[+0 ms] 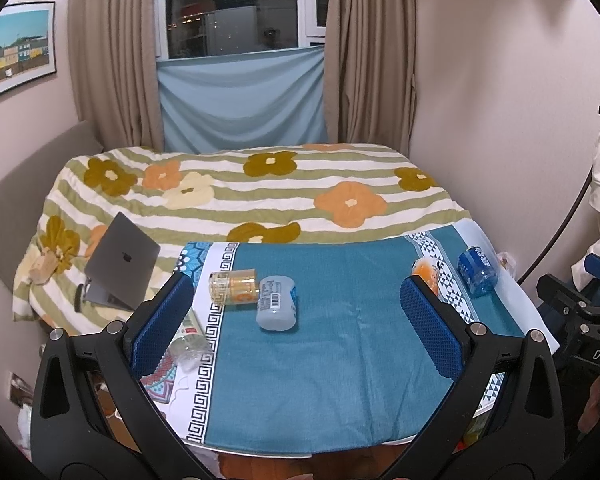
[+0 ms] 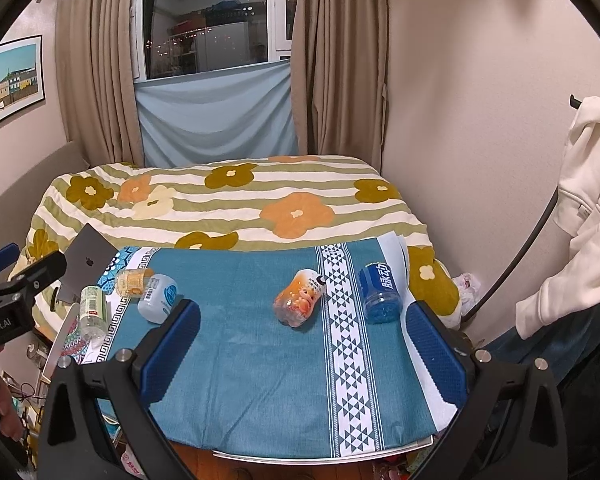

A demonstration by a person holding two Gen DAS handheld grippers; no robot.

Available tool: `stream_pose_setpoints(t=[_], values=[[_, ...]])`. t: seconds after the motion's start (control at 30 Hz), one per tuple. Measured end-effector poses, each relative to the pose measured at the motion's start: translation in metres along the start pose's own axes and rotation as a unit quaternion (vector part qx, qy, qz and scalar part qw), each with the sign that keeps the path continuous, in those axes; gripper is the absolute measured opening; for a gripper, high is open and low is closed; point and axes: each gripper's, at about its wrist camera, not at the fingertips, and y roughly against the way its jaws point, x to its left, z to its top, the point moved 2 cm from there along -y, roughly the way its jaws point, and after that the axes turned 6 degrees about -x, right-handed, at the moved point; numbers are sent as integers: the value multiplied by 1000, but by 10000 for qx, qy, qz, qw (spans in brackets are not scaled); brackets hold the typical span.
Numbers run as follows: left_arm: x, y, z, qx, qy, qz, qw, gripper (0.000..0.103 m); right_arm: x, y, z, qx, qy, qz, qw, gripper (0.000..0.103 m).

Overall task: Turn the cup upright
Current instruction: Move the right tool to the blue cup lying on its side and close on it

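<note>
A: Item one, tools; count?

B: Two; left tool (image 1: 296, 312) spread wide, blue pads well apart, nothing between them; right tool (image 2: 302, 340) likewise spread wide and holding nothing; both hang above the near edge of the bench (image 2: 260, 380), which wears a teal cloth (image 1: 340, 360) with patterned borders.

A: Item two, cups on the cloth?

B: Five, all lying on their sides; none upright.

A: List them by position, right wrist view, clock-face from the cloth's middle.

B: Orange printed cup (image 2: 300, 298) at about 12 o'clock, just left of the white triangle band; blue cup (image 2: 380, 294) at about 2 o'clock, right of that band, near the cloth's far right corner; pale blue-white cup (image 2: 158, 298) at about 10 o'clock; amber cup (image 2: 134, 282) just behind it, the two touching or nearly so, I cannot tell which; clear cup with green label (image 2: 92, 312) at about 9 o'clock, on the left border.

A: Left wrist view?

B: Pale cup (image 1: 277, 302) nearest its centre, at about 11 o'clock between the pads; the orange cup partly hidden behind the right pad.

A: Item three, surroundings?

B: One bed with a flowered, striped quilt (image 2: 240, 204) behind the bench; one grey laptop (image 1: 120, 264) half open on it at 9 o'clock; two brown curtains (image 2: 332, 60) flanking one window; one framed picture (image 1: 16, 48) on the left wall; one white garment (image 2: 580, 200) hanging at 3 o'clock.
</note>
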Motion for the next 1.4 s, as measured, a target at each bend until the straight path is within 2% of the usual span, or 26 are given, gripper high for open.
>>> stream_pose_setpoints(t=[0.23,0.43,0.67,1.13,1.4], values=[[-1,-7,5,176,-19,22,9998,103,-12,-7,3,162,-68,-4,9998,103],[-6,-36,0,502,-33,54,9987,103,-38,-39,4,459,-61,-118,9989,103],[-29,-94,-16,1018,-166,38,9947,103,-73,-100,-2,868,140,-217,9959,103],[-94,-203,-43,1633,-560,-336,9844,103,-118,-231,-32,1672,530,31,9845,102],[-114,-234,-59,1893,-615,-435,9790,103,-133,-275,-40,2164,711,240,9734,89]])
